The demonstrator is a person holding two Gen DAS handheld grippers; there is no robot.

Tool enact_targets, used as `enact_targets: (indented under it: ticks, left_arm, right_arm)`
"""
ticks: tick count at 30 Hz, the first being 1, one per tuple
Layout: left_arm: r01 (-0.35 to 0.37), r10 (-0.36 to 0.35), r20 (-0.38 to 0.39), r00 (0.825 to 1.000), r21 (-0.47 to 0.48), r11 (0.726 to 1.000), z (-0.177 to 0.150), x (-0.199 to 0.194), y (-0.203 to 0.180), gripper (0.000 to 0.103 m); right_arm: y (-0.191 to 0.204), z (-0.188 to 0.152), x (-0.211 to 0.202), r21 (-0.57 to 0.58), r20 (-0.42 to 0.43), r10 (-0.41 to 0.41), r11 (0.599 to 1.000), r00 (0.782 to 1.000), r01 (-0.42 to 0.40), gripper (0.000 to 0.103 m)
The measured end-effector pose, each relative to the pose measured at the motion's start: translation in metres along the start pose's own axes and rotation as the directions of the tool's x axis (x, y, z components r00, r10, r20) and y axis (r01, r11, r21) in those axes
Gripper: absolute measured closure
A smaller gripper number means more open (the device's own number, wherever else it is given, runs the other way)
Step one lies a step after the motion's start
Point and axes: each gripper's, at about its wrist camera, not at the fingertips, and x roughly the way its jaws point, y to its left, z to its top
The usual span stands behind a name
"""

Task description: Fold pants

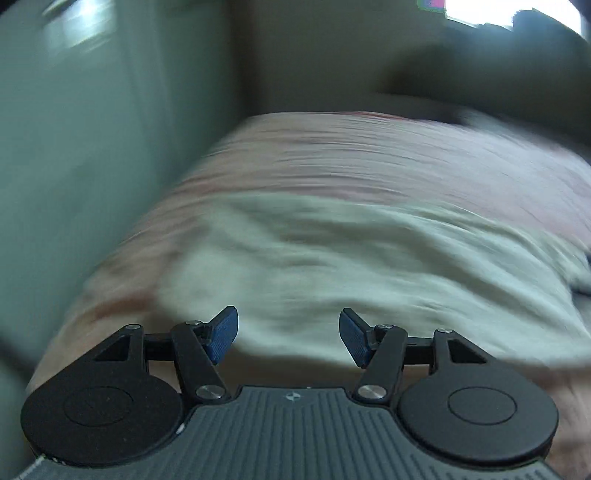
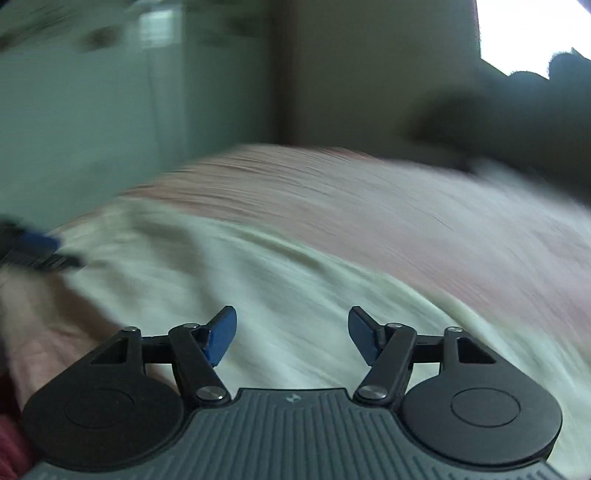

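Both views are heavily motion-blurred, so we keep to the coarse stuff. Largest thing: the bed (image 1: 369,155), with a pinkish cover filling the middle band of each frame; in the right wrist view it runs from centre to the right edge. Behind it, a pale greenish wall (image 1: 92,147) takes the left side, and a dark blurred mass (image 2: 498,122) sits at upper right under a bright window (image 2: 535,26).

The pants (image 1: 332,266), a pale cream cloth, lie spread on the cover across the lower middle of the left wrist view; in the right wrist view they sweep from centre left to lower right. We can't make out folds or edges through the blur.

We see the left gripper (image 1: 289,339) at bottom centre, blue pads spread apart, nothing between them, cloth only behind. The right gripper (image 2: 292,338) is likewise spread and empty. At the far left edge of the right wrist view there's a blurred blue-and-black shape, which we take as the left gripper's tip over the cloth.
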Motion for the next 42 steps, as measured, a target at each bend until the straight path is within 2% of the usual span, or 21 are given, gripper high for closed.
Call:
enact_targets:
  ticks: [2, 5, 8, 9, 12, 13, 14, 15, 16, 18, 21, 23, 25, 28, 30, 33, 35, 38, 40, 41, 42]
  left_arm:
    - [-0.048, 0.044, -0.030, 0.999, -0.150, 0.988, 0.005, 0.007, 0.036, 0.039]
    - [0.001, -0.028, -0.082, 0.996, -0.314, 0.950, 0.011, 0.019, 0.072, 0.040]
    - [0.042, -0.089, -0.098, 0.991, -0.404, 0.914, 0.014, 0.028, 0.086, 0.042]
    - [0.055, -0.107, -0.100, 0.989, -0.425, 0.904, 0.014, 0.028, 0.090, 0.042]
    - [0.093, -0.159, -0.104, 0.982, -0.466, 0.880, 0.011, 0.033, 0.096, 0.046]
    - [0.098, -0.172, -0.115, 0.978, -0.477, 0.874, 0.010, 0.039, 0.098, 0.047]
    - [0.100, -0.186, -0.126, 0.975, -0.496, 0.862, 0.008, 0.046, 0.101, 0.053]
    - [0.108, -0.205, -0.132, 0.970, -0.520, 0.847, 0.007, 0.051, 0.103, 0.062]
    - [0.121, -0.228, -0.135, 0.964, -0.542, 0.831, 0.005, 0.057, 0.106, 0.067]
    - [0.131, -0.260, -0.150, 0.954, -0.570, 0.811, 0.002, 0.065, 0.108, 0.091]
    - [0.141, -0.258, -0.121, 0.959, -0.587, 0.797, -0.001, 0.064, 0.111, 0.092]
    - [0.157, -0.246, -0.079, 0.966, -0.574, 0.803, 0.000, 0.055, 0.111, 0.093]
    - [0.135, -0.199, -0.063, 0.978, -0.534, 0.835, 0.002, 0.049, 0.107, 0.093]
    - [0.114, -0.190, -0.092, 0.977, -0.526, 0.843, 0.000, 0.057, 0.104, 0.094]
    - [0.078, -0.161, -0.115, 0.980, -0.520, 0.850, -0.003, 0.064, 0.101, 0.095]
    - [0.077, -0.128, -0.073, 0.989, -0.481, 0.873, -0.002, 0.053, 0.096, 0.095]
    - [0.064, -0.107, -0.073, 0.992, -0.445, 0.893, 0.000, 0.048, 0.091, 0.095]
    - [0.044, -0.078, -0.075, 0.994, -0.375, 0.926, 0.005, 0.039, 0.084, 0.093]
    - [-0.008, -0.022, -0.084, 0.996, -0.338, 0.941, 0.006, 0.029, 0.079, 0.085]
    - [-0.046, 0.023, -0.076, 0.997, -0.311, 0.949, 0.007, 0.023, 0.075, 0.080]
    - [-0.078, 0.064, -0.059, 0.996, -0.279, 0.957, 0.009, 0.016, 0.070, 0.080]
  right_arm:
    - [0.057, 0.020, 0.024, -0.153, -0.001, 0.109, 0.982, 0.994, -0.108, 0.042]
    - [0.139, 0.038, 0.054, -0.346, -0.006, 0.255, 0.907, 0.967, -0.241, 0.050]
    - [0.202, 0.050, 0.087, -0.484, -0.040, 0.323, 0.822, 0.946, -0.301, 0.055]
    - [0.219, 0.052, 0.097, -0.514, -0.054, 0.332, 0.799, 0.942, -0.311, 0.060]
    - [0.248, 0.048, 0.120, -0.573, -0.092, 0.327, 0.755, 0.941, -0.319, 0.069]
    - [0.254, 0.045, 0.128, -0.587, -0.102, 0.314, 0.747, 0.944, -0.312, 0.072]
    - [0.259, 0.043, 0.134, -0.603, -0.107, 0.296, 0.740, 0.949, -0.298, 0.075]
    - [0.258, 0.040, 0.140, -0.613, -0.106, 0.276, 0.738, 0.955, -0.281, 0.085]
    - [0.259, 0.039, 0.144, -0.613, -0.106, 0.265, 0.741, 0.958, -0.273, 0.089]
    - [0.256, 0.038, 0.145, -0.583, -0.121, 0.272, 0.759, 0.955, -0.291, 0.093]
    - [0.249, 0.044, 0.141, -0.537, -0.135, 0.292, 0.782, 0.947, -0.317, 0.096]
    - [0.248, 0.049, 0.142, -0.502, -0.137, 0.318, 0.794, 0.938, -0.343, 0.096]
    - [0.250, 0.053, 0.143, -0.484, -0.139, 0.335, 0.798, 0.932, -0.359, 0.096]
    - [0.257, 0.053, 0.149, -0.484, -0.148, 0.335, 0.796, 0.930, -0.364, 0.096]
    - [0.256, 0.049, 0.155, -0.457, -0.167, 0.333, 0.808, 0.928, -0.372, 0.096]
    - [0.228, 0.055, 0.134, -0.320, -0.147, 0.394, 0.849, 0.907, -0.421, 0.094]
    - [0.194, 0.057, 0.104, -0.241, -0.093, 0.396, 0.881, 0.914, -0.407, 0.094]
    - [0.128, 0.047, 0.061, -0.163, -0.040, 0.258, 0.951, 0.965, -0.261, 0.094]
    - [0.076, 0.030, 0.036, -0.101, -0.038, 0.103, 0.989, 0.994, -0.106, 0.093]
    - [0.049, 0.019, 0.023, -0.057, -0.050, 0.010, 0.998, 0.999, -0.013, 0.093]
    - [0.020, 0.006, 0.011, -0.001, -0.074, -0.075, 0.997, 0.994, 0.075, 0.093]
